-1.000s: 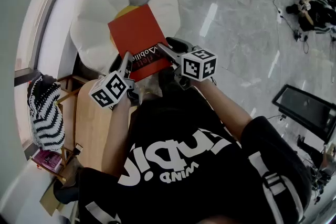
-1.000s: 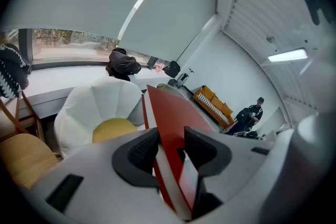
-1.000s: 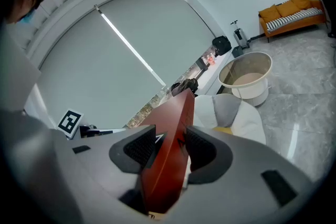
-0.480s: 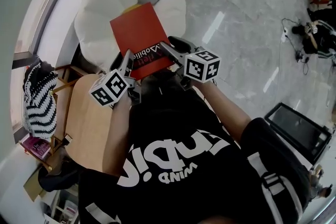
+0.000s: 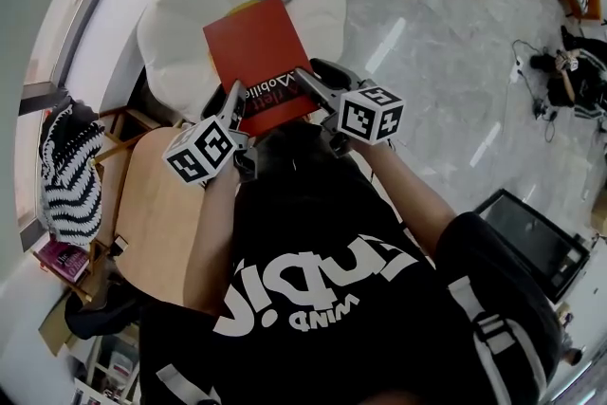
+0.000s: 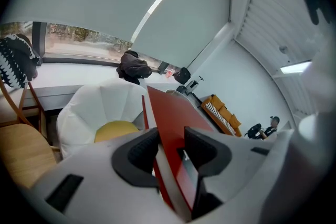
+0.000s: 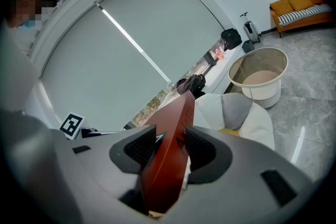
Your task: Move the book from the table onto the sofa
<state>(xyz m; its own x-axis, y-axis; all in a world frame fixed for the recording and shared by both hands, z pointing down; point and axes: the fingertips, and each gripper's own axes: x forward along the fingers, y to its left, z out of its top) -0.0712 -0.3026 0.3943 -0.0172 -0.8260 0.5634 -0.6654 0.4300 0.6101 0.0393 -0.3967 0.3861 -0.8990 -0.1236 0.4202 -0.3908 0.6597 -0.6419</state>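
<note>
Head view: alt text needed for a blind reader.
Seen from above, a person holds a red book by its near edge, with the left claw and right claw each clamped on it, over a white petal-shaped sofa.

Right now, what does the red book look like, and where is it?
The book is thin, red and closed, with a smooth cover and white letters at its near end. It is held up, slightly tilted, over the white sofa. The left tool and right tool each pinch that near end.
</note>
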